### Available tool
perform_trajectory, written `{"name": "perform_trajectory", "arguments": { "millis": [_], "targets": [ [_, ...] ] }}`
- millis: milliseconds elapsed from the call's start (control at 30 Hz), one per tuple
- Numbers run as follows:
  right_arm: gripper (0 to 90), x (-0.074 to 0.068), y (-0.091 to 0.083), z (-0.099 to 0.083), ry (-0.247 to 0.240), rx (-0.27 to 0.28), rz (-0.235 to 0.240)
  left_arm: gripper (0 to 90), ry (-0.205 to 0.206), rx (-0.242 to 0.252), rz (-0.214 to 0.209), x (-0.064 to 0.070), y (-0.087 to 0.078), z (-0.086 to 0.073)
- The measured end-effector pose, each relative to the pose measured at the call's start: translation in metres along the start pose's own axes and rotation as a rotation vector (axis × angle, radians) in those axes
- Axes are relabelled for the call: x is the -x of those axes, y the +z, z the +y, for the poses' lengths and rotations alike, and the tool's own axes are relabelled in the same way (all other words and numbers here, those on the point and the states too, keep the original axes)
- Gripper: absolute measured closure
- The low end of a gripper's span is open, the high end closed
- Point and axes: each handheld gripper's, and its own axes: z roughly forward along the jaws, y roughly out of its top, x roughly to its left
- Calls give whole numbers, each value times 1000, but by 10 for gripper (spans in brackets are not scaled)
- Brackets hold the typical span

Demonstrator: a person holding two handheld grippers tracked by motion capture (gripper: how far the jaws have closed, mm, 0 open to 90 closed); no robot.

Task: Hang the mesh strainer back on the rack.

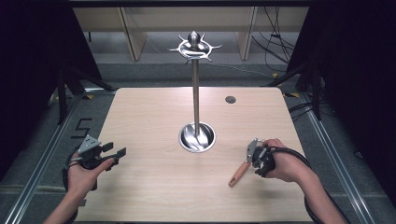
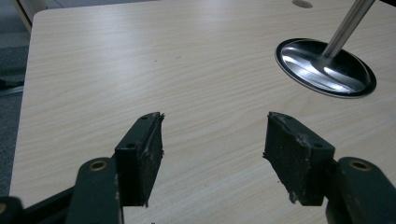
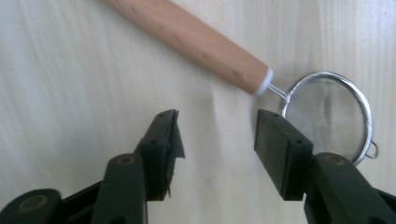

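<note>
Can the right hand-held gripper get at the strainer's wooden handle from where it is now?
Probably yes. The right hand-held gripper hangs open just above the strainer, whose wooden handle lies flat on the table with nothing across it.

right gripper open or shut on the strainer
Open: the right gripper hangs over the strainer, jaws apart with bare table between them.
</note>
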Motion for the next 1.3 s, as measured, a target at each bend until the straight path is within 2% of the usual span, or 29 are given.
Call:
{"name": "perform_trajectory", "arguments": {
  "millis": [133,167,200,233,267,300,333,367,400,433,600,633,667,733,767,800,833,967,1000,1033,1067,1100,1133,1200,1233,1300],
  "targets": [
    [455,7,3,3,-47,-13,2,360,0,-4,-1,1,-1,-3],
    [455,5,4,4,-25,-30,8,360,-5,-7,-5,0,-2,-4],
    [454,8,6,5,-66,-28,5,360,-6,-3,-7,-1,-3,-4],
    [453,7,6,7,-58,-39,2,360,-6,-1,-5,-1,-4,-4],
    [453,8,6,9,-82,-23,1,360,-7,3,-10,-1,-4,-3],
    [453,7,6,11,-64,-16,0,360,-8,3,-10,-2,-4,-3],
    [453,8,8,13,-69,-7,8,360,-7,1,-11,-2,-4,-3],
    [453,11,10,15,-101,2,14,359,-10,2,-7,-1,-4,-3],
    [453,11,10,15,-101,2,14,360,-10,2,-7,-1,-4,-3],
    [453,12,15,19,-117,-17,28,360,-6,-1,-9,-1,-3,-3],
    [458,17,24,22,-131,-28,59,359,-6,-8,-9,-1,-1,-3],
    [472,19,30,25,-153,-34,72,358,-8,-9,-11,-1,-1,-4],
    [488,19,33,26,-149,-48,79,358,-10,-11,-8,-1,-1,-4],
    [500,20,36,29,-181,-73,76,358,-9,-8,-6,-2,-2,-4],
    [506,18,36,30,-161,-82,86,358,-8,-8,-6,-2,-2,-4],
    [514,21,36,31,-214,-85,73,358,-8,-8,-6,-2,-2,-4],
    [537,21,36,31,-224,-91,67,358,-8,-7,-11,-2,-2,-4],
    [568,20,35,30,-216,-107,68,358,-6,-6,-11,-1,-3,-4],
    [578,21,35,28,-239,-105,70,358,-5,-6,-11,-1,-3,-4],
    [606,17,34,28,-177,-113,75,358,-5,-6,-11,-1,-3,-4],
    [619,15,33,27,-156,-115,80,358,-4,-7,-11,-1,-3,-4],
    [632,16,33,26,-164,-110,77,358,-4,-10,-10,-1,-3,-4],
    [653,15,32,26,-142,-117,82,358,-5,-8,-8,-1,-2,-4],
    [675,15,32,25,-139,-115,74,358,-5,-9,-7,-1,-2,-4],
    [699,14,30,23,-109,-112,75,358,-6,-8,-8,-1,-2,-4],
    [700,14,30,23,-96,-106,73,358,-6,-8,-7,-1,-2,-4]
  ]
}}
